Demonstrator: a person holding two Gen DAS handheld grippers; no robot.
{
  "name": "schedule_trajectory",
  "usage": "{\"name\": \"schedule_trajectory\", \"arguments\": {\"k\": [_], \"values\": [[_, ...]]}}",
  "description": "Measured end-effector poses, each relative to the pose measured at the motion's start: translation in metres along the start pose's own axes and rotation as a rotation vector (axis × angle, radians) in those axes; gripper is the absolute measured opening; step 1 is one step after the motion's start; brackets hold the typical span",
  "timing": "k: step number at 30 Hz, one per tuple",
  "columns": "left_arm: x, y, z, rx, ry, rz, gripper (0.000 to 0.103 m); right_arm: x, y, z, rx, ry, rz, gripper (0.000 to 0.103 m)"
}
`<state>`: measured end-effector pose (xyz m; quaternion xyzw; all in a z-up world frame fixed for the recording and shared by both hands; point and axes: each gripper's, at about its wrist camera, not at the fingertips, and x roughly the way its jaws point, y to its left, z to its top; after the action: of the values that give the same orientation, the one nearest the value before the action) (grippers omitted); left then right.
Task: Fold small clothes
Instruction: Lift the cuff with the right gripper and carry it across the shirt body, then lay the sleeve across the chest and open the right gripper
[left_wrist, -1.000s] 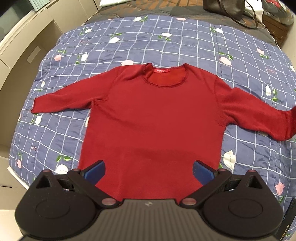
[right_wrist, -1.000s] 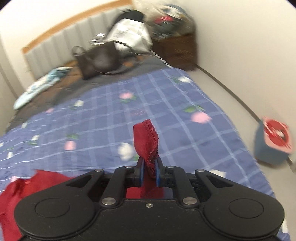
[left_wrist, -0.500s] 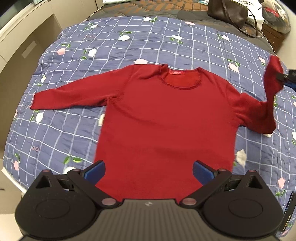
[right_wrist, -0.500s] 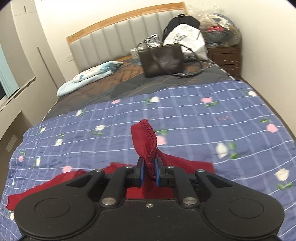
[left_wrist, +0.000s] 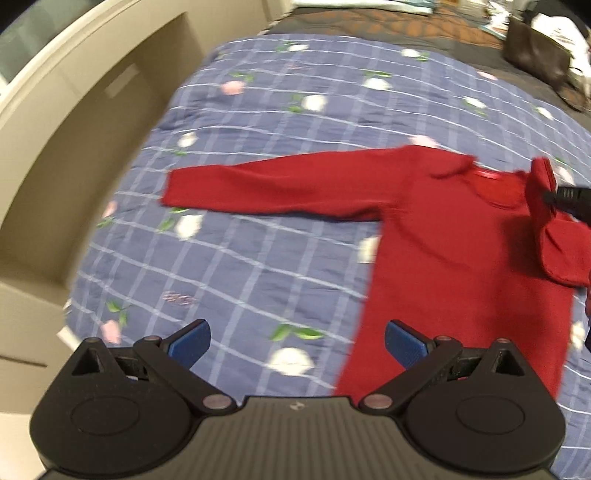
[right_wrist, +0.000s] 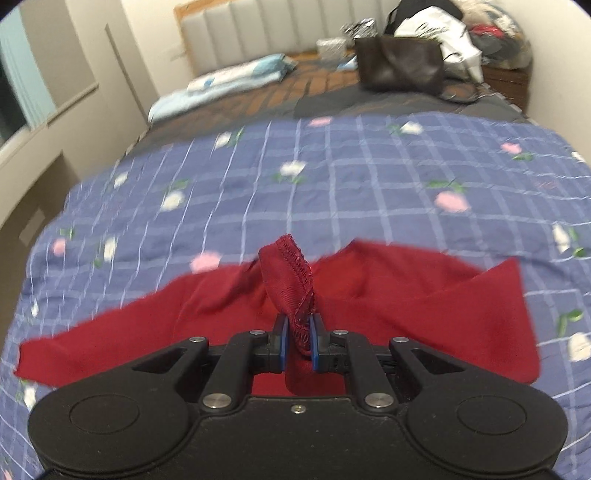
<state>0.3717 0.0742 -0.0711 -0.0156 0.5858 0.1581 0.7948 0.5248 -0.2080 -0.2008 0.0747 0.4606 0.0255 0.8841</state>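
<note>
While the right gripper clamps the cuff over the sweater, the left gripper gapes empty; next, lay that sleeve flat.

Left wrist view: whole frame motion-blurred. Sweater cut off at right edge; hem hidden behind left gripper body at bottom. Right gripper cut by right edge, only dark tip in view. Bag upper right smeared, cut by top edge.

Right wrist view: cuff lower end hidden between closed jaws. Sweater middle hidden behind gripper body. Clutter upper right too blurred to identify.
</note>
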Motion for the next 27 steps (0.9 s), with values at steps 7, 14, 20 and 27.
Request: {"name": "schedule_trajectory", "arguments": {"k": [7,14,20,27], "values": [[0.009,0.043,-0.002,-0.014,0.011,0.043,0.103,0.042,0.028,-0.03,-0.031,0.082,-0.029,0.014],[0.016,0.051,0.001,0.005,0.01,0.027,0.103,0.054,0.04,-0.045,-0.003,0.158,0.012,0.05],[0.033,0.05,0.003,-0.046,0.05,-0.054,0.103,0.024,0.037,-0.058,0.094,0.177,0.045,0.084],[0.058,0.061,0.007,-0.101,0.057,-0.069,0.103,-0.015,0.04,-0.087,0.066,0.249,0.062,0.102]]}}
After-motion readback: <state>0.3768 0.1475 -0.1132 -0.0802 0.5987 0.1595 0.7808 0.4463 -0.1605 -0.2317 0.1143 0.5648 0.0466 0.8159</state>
